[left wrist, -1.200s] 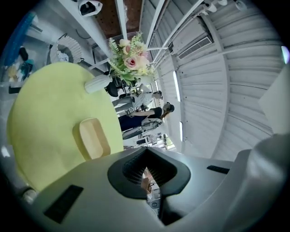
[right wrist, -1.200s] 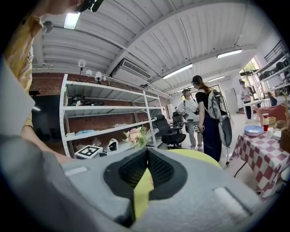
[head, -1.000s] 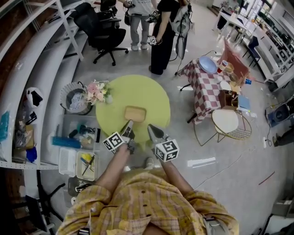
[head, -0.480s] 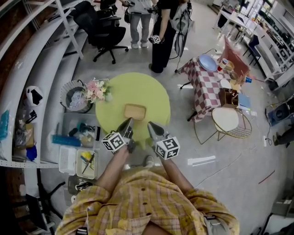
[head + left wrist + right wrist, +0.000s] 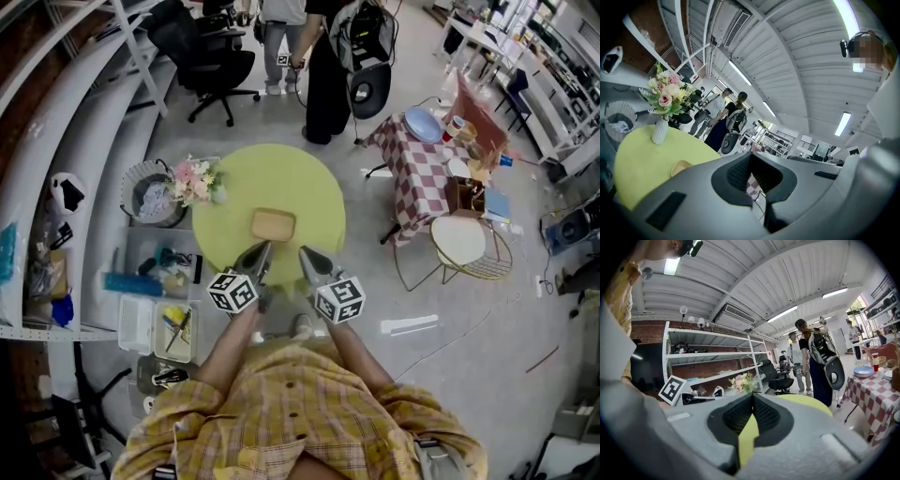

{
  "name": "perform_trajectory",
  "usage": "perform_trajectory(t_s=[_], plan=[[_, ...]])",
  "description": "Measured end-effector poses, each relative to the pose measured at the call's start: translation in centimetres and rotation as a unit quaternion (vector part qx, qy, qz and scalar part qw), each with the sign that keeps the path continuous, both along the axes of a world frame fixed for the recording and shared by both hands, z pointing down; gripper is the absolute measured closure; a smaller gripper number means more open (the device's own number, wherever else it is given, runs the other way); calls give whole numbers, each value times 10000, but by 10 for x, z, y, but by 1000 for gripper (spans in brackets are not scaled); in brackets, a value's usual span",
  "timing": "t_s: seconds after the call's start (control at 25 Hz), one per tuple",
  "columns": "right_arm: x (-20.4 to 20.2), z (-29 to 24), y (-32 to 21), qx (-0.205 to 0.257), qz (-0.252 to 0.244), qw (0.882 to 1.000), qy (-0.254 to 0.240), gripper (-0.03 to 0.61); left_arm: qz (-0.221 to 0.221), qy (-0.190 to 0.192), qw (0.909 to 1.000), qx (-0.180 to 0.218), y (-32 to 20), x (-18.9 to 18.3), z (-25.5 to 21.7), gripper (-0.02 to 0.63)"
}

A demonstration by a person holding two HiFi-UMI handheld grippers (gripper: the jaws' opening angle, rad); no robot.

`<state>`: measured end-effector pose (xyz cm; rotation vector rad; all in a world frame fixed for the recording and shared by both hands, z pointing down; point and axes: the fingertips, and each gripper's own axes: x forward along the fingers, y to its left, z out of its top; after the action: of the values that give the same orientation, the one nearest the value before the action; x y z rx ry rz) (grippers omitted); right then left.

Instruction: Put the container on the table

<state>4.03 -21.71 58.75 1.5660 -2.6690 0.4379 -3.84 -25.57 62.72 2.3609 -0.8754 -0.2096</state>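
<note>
Pink flower bouquet in white vase at left edge of round yellow-green worktop. Left gripper jaws together, empty. Shallow tan rectangular container rests mid-worktop, just beyond both. Right gripper jaws together, empty.

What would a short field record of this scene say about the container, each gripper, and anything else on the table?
container: tan, shallow container, lying near the middle of the round green table, held by neither gripper
left gripper: jaws together, nothing between them
right gripper: jaws together, nothing between them
gripper position: both at the table's near edge, short of the container
also on table: vase of flowers, at the left edge
task state: container appears to be already on the table
</note>
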Motion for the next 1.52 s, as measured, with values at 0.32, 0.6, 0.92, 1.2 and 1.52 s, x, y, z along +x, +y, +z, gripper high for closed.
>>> perform_trajectory(t_s=[0.32, 0.6, 0.92, 1.2, 1.52], plan=[[-1, 2, -2, -42, 38, 10000, 31, 580, 85, -399, 9987, 322, 8, 0, -3, 609], [-2, 2, -1, -48, 53, 9999, 83, 580, 95, -776, 9948, 659, 12, -1, -9, 609], [-3, 2, 1, -55, 39, 9999, 133, 580, 94, -1098, 9904, 837, 15, -2, -8, 609], [-4, 1, 2, -44, 40, 9999, 144, 580, 158, -1415, 9837, 1101, 20, 1, -11, 609], [-1, 2, 3, -48, 43, 9999, 160, 580, 104, -1436, 9840, 1051, 20, -1, -7, 609]])
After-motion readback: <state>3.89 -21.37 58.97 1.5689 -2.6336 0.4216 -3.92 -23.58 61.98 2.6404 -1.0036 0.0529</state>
